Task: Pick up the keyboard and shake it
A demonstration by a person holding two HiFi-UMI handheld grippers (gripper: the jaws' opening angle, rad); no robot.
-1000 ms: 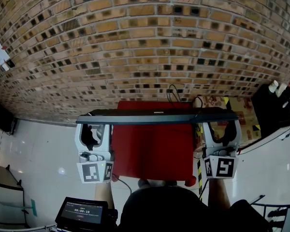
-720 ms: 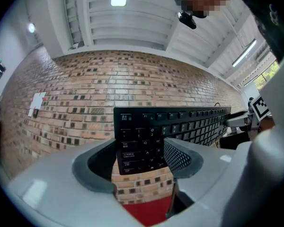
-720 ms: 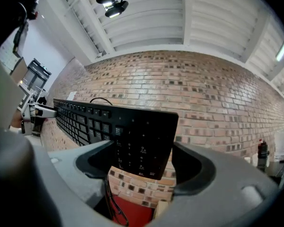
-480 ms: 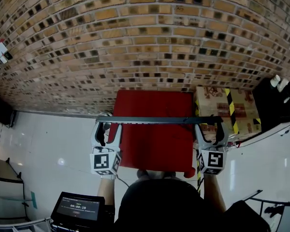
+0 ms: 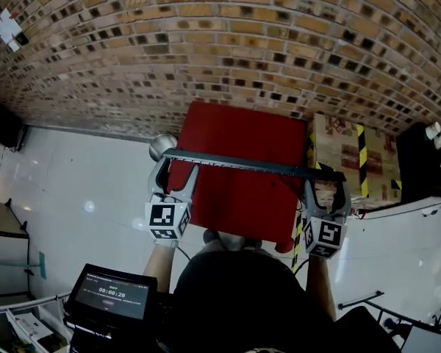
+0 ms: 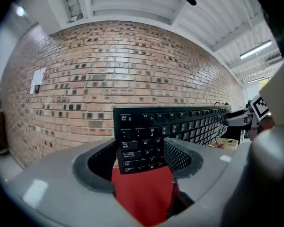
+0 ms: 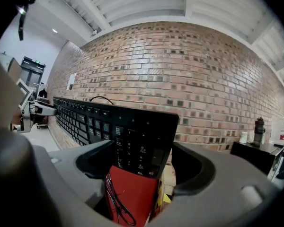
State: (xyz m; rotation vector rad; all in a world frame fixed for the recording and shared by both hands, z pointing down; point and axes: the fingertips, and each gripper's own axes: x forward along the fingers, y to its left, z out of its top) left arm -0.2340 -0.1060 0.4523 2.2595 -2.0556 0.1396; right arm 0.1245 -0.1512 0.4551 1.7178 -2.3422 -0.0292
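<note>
A long black keyboard (image 5: 250, 165) hangs in the air over the red table (image 5: 235, 212), seen edge-on in the head view. My left gripper (image 5: 175, 168) is shut on its left end, my right gripper (image 5: 328, 187) on its right end. In the left gripper view the Esc end of the keyboard (image 6: 146, 136) stands between the jaws of the left gripper (image 6: 139, 157), keys facing the camera. In the right gripper view the number-pad end of the keyboard (image 7: 132, 136) sits between the jaws of the right gripper (image 7: 139, 162). A black cable (image 7: 116, 202) dangles below it.
A brick wall (image 5: 220, 57) rises behind the table. A cardboard box (image 5: 345, 153) with yellow-black tape stands to the right of the table, and a black table (image 5: 426, 168) further right. A small screen (image 5: 110, 296) sits at the bottom left. White floor lies to the left.
Both grippers have come down with the keyboard, from up against the wall to just above the red table. The keyboard now tilts slightly, its right end lower in the picture.
</note>
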